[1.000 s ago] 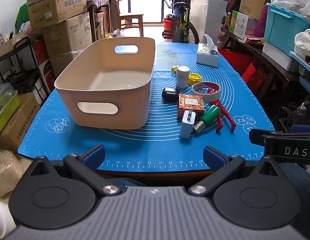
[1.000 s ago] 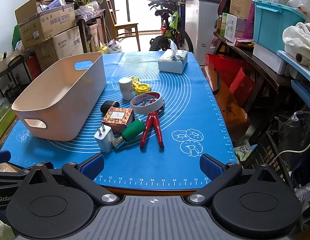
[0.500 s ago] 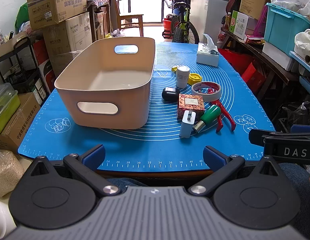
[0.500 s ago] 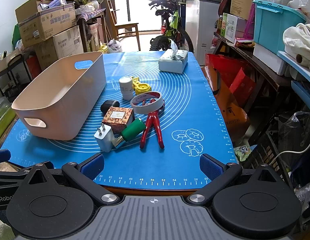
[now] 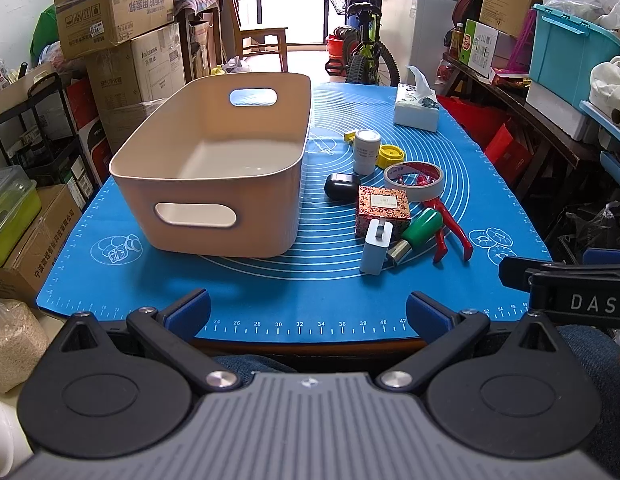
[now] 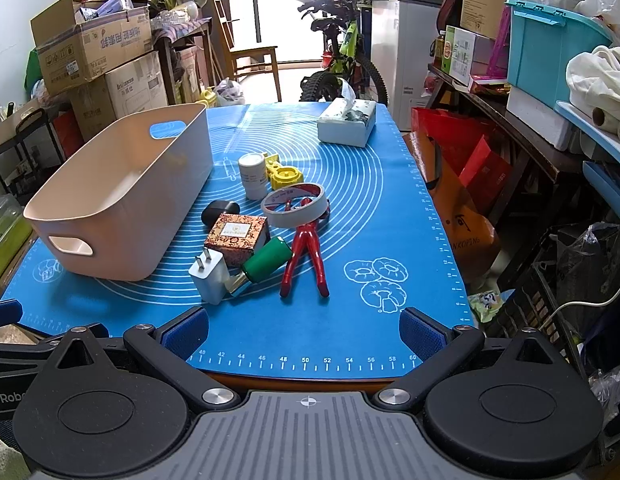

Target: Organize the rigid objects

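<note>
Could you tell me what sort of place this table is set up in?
Most likely a home storage or utility room used as a workspace. Stacked cardboard boxes stand at the left, a bicycle is parked behind the table, and a white chest freezer stands beside it.

the bin (image 5: 213, 184) sits left of the charger (image 5: 374, 246), box (image 5: 382, 210) and tape (image 5: 413, 175).

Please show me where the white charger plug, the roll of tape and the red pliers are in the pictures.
white charger plug (image 6: 209, 276): right wrist view, on its front face.
roll of tape (image 6: 292, 210): right wrist view, on its outer band.
red pliers (image 5: 450, 224): left wrist view, on a red handle.
</note>
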Demonstrator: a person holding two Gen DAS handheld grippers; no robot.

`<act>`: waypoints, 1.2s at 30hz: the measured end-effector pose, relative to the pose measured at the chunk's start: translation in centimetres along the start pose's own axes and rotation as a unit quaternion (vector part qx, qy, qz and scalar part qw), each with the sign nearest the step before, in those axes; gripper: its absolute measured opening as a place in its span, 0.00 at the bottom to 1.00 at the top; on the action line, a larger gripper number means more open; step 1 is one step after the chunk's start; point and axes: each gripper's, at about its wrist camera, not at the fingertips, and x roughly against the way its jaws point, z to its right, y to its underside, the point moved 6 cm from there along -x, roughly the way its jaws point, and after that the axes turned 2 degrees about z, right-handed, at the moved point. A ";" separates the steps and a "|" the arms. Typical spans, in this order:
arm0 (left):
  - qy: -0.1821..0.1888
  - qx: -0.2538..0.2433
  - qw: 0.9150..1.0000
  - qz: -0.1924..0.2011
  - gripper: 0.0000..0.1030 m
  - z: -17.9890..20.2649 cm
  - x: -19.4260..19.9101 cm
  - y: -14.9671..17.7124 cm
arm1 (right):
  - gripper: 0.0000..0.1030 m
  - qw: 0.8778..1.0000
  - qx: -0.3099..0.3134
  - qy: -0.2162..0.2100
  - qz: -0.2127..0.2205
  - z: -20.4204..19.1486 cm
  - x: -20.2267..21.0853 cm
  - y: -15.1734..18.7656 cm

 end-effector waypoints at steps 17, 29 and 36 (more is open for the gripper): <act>0.000 -0.001 1.000 0.000 1.00 -0.4 -0.1 0.0 | 0.98 1.000 0.000 0.001 0.000 0.0 0.1 0.1; -0.008 0.001 1.000 0.008 1.00 -1.3 0.3 -0.7 | 0.98 1.000 -0.006 0.008 -0.005 0.1 0.3 -0.9; 0.001 0.013 1.000 0.018 1.00 -3.3 1.2 -3.4 | 0.98 1.000 0.005 0.019 0.002 0.1 0.0 -2.5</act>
